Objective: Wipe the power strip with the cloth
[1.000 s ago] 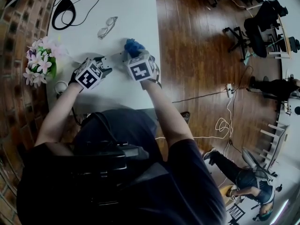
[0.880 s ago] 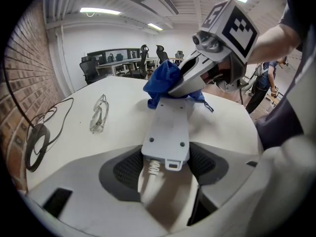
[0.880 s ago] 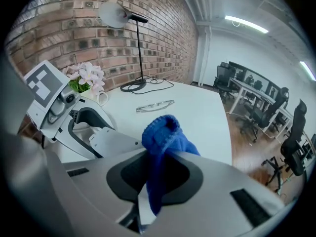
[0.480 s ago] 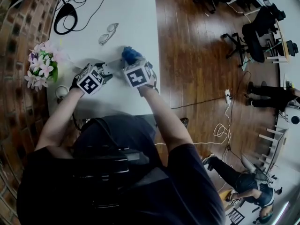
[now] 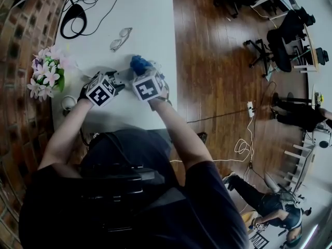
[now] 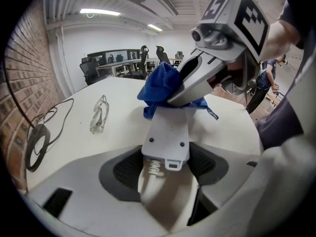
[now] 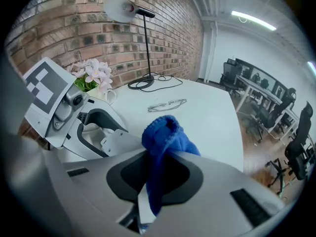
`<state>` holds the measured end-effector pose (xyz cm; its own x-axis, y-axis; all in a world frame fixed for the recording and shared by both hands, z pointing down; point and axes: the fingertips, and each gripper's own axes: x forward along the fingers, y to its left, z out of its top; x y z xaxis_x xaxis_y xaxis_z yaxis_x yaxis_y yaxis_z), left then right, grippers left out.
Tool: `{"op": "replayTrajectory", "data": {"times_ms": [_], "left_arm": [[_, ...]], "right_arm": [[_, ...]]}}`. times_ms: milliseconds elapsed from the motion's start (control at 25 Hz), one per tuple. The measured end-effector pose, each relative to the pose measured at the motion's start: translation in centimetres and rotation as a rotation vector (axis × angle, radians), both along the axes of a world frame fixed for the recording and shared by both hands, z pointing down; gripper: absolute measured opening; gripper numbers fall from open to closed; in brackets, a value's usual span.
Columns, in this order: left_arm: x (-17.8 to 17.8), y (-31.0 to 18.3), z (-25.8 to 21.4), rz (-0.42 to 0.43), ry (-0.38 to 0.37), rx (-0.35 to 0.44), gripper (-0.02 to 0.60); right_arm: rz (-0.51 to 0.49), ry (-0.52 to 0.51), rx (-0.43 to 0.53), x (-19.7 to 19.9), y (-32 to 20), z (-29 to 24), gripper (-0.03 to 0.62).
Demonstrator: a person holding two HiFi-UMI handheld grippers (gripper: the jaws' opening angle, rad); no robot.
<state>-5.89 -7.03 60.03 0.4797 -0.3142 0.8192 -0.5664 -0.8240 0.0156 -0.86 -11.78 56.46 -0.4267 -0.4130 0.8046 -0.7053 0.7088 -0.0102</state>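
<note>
Left gripper (image 6: 165, 166) clamps the white power strip (image 6: 167, 132) at its cord end; right gripper (image 7: 155, 177) pinches the bunched blue cloth (image 7: 162, 135).

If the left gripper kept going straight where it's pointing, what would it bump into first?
The left gripper holds the power strip, which sticks out ahead. Straight on, it would likely meet the blue cloth at the strip's far end, pinched in the right gripper.

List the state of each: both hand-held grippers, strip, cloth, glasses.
left hand-held gripper: shut on strip
right hand-held gripper: shut on cloth
strip: cord end clamped, far end under cloth
cloth: bunched, on strip's far end
glasses: on table, untouched
</note>
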Motion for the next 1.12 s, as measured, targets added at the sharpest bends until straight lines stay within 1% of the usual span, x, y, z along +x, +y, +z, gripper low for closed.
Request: {"op": "replayTrajectory", "data": {"times_ms": [160, 360, 480, 760, 880, 1000, 1120], "left_arm": [[0.2, 0.0, 0.0, 0.0, 0.018, -0.001, 0.302], [0.0, 0.0, 0.2, -0.004, 0.016, 0.002, 0.302], [0.2, 0.1, -0.1, -0.004, 0.017, 0.004, 0.302], [0.1, -0.1, 0.1, 0.001, 0.019, 0.006, 0.302], [0.0, 0.0, 0.1, -0.003, 0.016, 0.002, 0.302], [0.1, 0.1, 0.1, 0.0, 0.015, 0.003, 0.302], [0.1, 0.1, 0.1, -0.001, 0.015, 0.003, 0.302]], "right_arm": [[-0.04, -0.024, -0.007, -1.8, 0.7, 0.0, 0.044], [-0.083, -0.026, -0.044, -3.5, 1.7, 0.1, 0.044], [-0.111, -0.026, -0.047, -4.3, 2.5, 0.0, 0.044], [-0.128, -0.067, -0.069, -5.4, 2.7, 0.0, 0.044], [-0.128, -0.105, -0.103, -5.8, 2.9, -0.1, 0.044], [-0.125, -0.162, -0.171, -6.2, 3.3, -0.1, 0.044], [-0.153, -0.184, -0.215, -7.0, 3.8, -0.4, 0.044]]}}
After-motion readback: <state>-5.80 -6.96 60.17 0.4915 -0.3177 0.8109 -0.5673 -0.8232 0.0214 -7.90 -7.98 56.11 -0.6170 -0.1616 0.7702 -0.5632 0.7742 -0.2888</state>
